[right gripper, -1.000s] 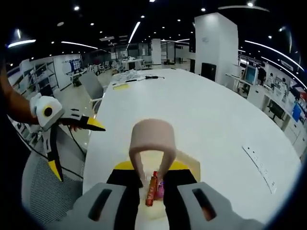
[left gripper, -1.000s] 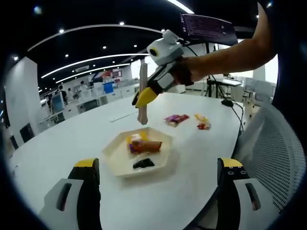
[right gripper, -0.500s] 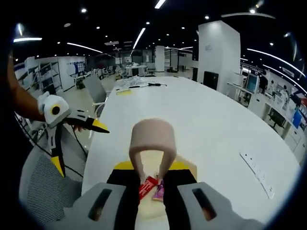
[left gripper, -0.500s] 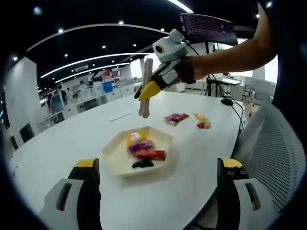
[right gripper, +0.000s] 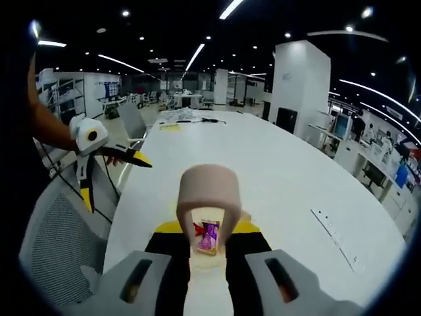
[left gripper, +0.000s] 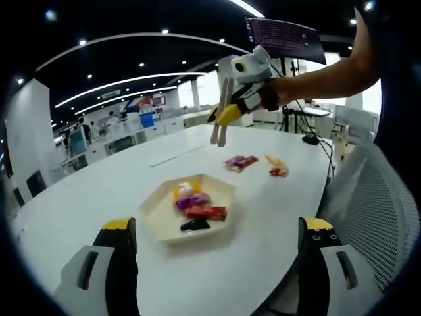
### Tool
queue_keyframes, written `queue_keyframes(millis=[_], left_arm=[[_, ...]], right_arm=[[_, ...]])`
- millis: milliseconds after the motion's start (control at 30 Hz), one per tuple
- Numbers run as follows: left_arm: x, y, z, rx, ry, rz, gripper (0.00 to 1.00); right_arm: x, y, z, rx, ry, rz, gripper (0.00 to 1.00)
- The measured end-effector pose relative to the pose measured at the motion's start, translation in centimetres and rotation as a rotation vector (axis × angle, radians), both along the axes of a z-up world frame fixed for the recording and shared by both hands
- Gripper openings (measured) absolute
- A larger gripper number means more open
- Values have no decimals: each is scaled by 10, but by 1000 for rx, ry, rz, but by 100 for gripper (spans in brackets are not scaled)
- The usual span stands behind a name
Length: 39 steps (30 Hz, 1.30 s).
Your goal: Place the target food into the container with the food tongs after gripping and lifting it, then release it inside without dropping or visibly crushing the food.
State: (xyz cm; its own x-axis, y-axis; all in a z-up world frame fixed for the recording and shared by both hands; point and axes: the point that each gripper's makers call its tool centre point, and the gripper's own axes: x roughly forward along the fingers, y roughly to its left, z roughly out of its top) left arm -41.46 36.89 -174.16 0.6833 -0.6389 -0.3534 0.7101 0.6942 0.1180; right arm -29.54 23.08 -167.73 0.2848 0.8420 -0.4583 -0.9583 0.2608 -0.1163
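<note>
Table top, big, white and rounded (left gripper: 79, 204), sits in a wide office room with ceiling lights and desks far back. A grey mesh chair (left gripper: 375, 217) stands at its edge. A pale six-sided tray (left gripper: 158, 210) rests near that edge, holding a yellow, a purple, a red and a black wrapped snack (left gripper: 200, 211). Two more wrapped snacks (left gripper: 242, 162) lie on the bare table further in, well apart from the tray. The right gripper (left gripper: 227, 115) hangs above the table, squeezing beige food tongs (left gripper: 219, 125) whose tips are empty. The left gripper (left gripper: 210, 263) is spread wide and holds nothing.
</note>
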Motion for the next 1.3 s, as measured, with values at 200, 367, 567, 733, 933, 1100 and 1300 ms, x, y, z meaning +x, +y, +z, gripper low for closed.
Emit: queue_keyframes(millis=[200,367,567,733,933,1100,1300], left_arm=[[0,-1,-1,4,4,-3,99],[0,-1,-1,3,4,-3,99],[-1,-1,-1,4,6,-8,99],[-1,-1,-1,4,8,-6,99],[-1,-2,-3,17,5,-8,99],[-1,-2,-2,0,17,-7,99],[-6,-9,-1,-81,71,-37,100]], right_arm=[[-2,-24,4,3,-9,1,17],[-2,-45,6,17,0,-40,17],[-2,-70,6,18,22,-90,17],[3,-93,5,13,2,-129,17],[10,-116,3,6,-26,-143,17],[14,-127,3,5,-31,-134,17],[9,-141,5,3,-20,-108,18]])
